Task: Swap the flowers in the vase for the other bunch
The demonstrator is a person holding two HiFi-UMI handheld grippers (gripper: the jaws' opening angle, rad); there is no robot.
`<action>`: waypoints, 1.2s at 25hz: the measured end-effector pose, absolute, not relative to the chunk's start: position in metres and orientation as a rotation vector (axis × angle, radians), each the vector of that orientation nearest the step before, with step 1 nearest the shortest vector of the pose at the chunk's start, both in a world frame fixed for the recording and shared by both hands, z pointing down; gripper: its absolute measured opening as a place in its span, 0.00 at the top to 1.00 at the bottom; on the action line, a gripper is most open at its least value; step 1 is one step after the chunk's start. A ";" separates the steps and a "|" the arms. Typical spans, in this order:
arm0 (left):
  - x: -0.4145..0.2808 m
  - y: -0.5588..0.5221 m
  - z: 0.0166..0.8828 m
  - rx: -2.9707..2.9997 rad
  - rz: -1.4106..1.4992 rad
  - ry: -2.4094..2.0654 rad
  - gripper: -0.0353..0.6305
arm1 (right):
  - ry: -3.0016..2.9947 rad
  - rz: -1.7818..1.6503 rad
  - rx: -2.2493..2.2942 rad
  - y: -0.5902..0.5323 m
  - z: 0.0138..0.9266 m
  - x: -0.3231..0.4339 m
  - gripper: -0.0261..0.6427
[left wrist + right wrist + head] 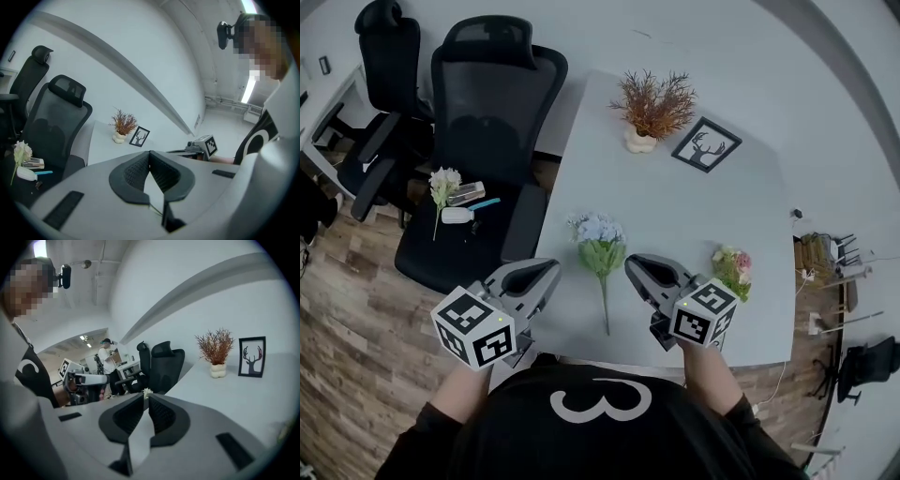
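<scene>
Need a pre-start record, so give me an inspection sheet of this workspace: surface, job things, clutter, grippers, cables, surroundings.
Surface: white rectangular table.
Job's things: rust-brown dried bunch upright in cream knobbly vase; blue-and-white flower bunch lying flat near the front edge; pink-and-cream bunch by the right edge.
Clutter: black-framed deer picture beside the vase.
Grippers: left gripper and right gripper shut, empty.
Cables: white cable past the table's right edge.
Surroundings: black mesh office chair holding a white flower stem; wood floor.
</scene>
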State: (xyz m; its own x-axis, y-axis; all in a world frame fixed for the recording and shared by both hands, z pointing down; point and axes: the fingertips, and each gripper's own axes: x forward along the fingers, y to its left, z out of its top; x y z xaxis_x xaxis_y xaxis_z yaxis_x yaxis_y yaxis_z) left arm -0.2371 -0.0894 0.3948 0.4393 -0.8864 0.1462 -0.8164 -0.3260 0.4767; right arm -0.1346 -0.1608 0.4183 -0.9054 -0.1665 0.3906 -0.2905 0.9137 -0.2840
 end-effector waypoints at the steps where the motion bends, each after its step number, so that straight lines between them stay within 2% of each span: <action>1: -0.241 -0.091 0.397 2.208 -0.197 -1.421 0.93 | -2.690 0.478 0.354 -0.165 0.425 -0.138 0.91; 9: -0.257 -0.099 0.408 2.216 -0.178 -1.346 0.93 | -2.531 0.503 0.536 -0.196 0.474 -0.152 0.53; 17: -0.264 -0.105 0.418 2.193 -0.129 -1.334 0.93 | -2.291 0.606 0.529 -0.225 0.545 -0.160 0.31; 30: -0.292 -0.100 0.437 2.072 -0.153 -1.404 0.93 | -2.091 0.706 0.589 -0.242 0.603 -0.173 0.29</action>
State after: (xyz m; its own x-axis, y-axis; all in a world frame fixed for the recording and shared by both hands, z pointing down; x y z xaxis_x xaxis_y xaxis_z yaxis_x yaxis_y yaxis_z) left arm -0.2924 -0.1002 0.4375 0.4273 -0.8714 0.2408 -0.7990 -0.2394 0.5517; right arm -0.1728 -0.2423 0.6032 -0.5444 -0.1572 0.8240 -0.6244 0.7318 -0.2729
